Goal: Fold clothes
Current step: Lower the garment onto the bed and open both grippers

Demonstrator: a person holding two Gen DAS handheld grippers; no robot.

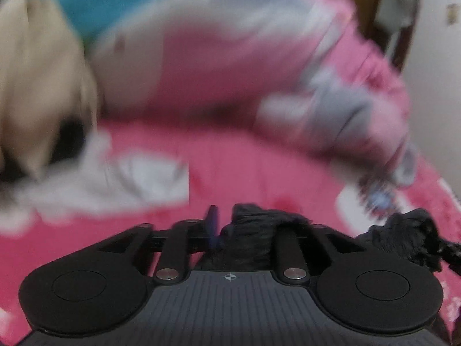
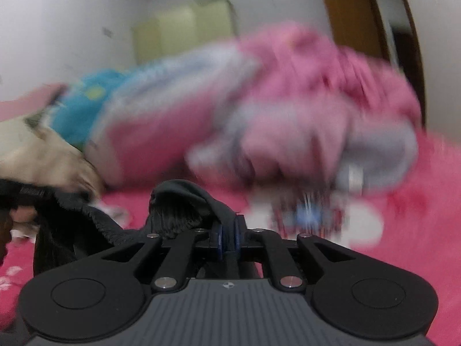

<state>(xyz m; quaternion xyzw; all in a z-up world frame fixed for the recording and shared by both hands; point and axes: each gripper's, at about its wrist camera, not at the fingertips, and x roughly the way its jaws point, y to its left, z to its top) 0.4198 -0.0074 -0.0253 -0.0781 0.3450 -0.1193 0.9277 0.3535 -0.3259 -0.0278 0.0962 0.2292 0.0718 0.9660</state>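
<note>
A black garment (image 1: 250,230) lies bunched between the fingers of my left gripper (image 1: 245,226), low over the pink bedspread (image 1: 245,173). The jaws are parted. The left blue pad (image 1: 213,222) stands free of the cloth, and the cloth covers the right finger. More of the garment (image 1: 403,236) trails off to the right. In the right wrist view, my right gripper (image 2: 228,238) is shut on a fold of the same black garment (image 2: 178,201), pinched between its two blue pads. The rest of it hangs off to the left (image 2: 72,219). Both views are blurred.
A heap of pink and grey bedding (image 1: 259,66) fills the far side of the bed, with a blue cloth (image 1: 95,3) and a beige cloth (image 1: 34,86) to its left. White cloth (image 1: 138,184) lies on the left. A wooden door frame (image 2: 351,14) stands behind.
</note>
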